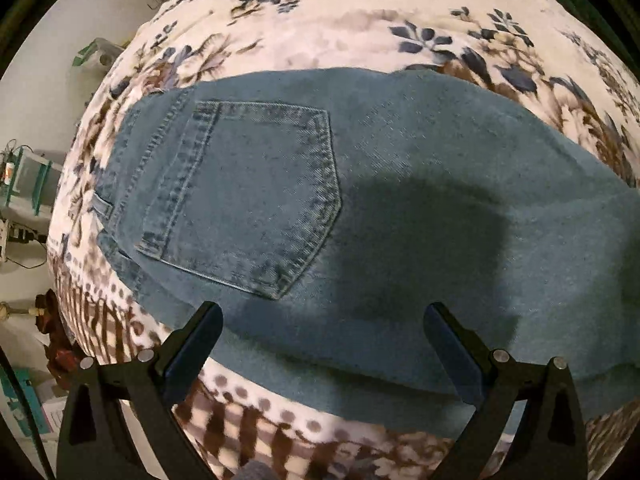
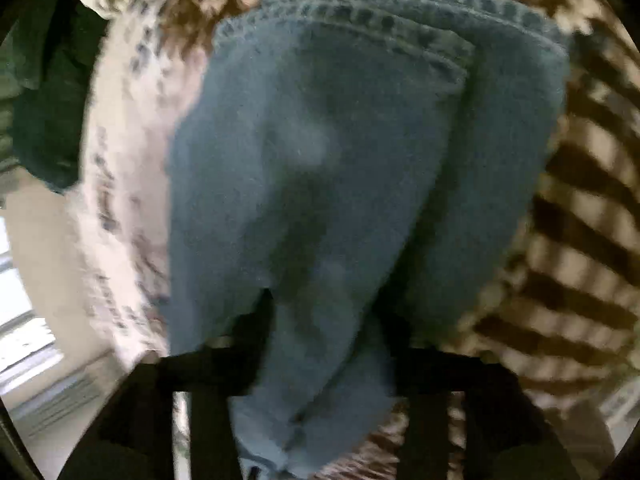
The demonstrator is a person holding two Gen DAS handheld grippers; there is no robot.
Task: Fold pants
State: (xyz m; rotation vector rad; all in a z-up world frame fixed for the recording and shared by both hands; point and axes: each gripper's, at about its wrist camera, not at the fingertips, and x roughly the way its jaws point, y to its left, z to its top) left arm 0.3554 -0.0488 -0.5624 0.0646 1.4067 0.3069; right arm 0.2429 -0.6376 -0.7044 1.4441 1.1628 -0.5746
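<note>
Blue denim pants [image 1: 400, 208] lie flat on a floral blanket [image 1: 340, 20], back pocket [image 1: 248, 196] up, waistband to the left. My left gripper [image 1: 322, 316] is open and empty, hovering just above the near edge of the pants. In the blurred right wrist view, my right gripper [image 2: 324, 320] is shut on a bunched part of the pants [image 2: 320, 160]; the cloth runs between the fingers [image 2: 256, 332] and hangs toward the camera. Stitched hems [image 2: 400, 16] show at the far end.
The blanket's brown striped border [image 1: 248, 428] runs along the near bed edge. Shelves and clutter [image 1: 24, 184] stand past the bed's left side. In the right wrist view a dark green cloth [image 2: 48, 92] lies at the left and floor [image 2: 40, 360] below.
</note>
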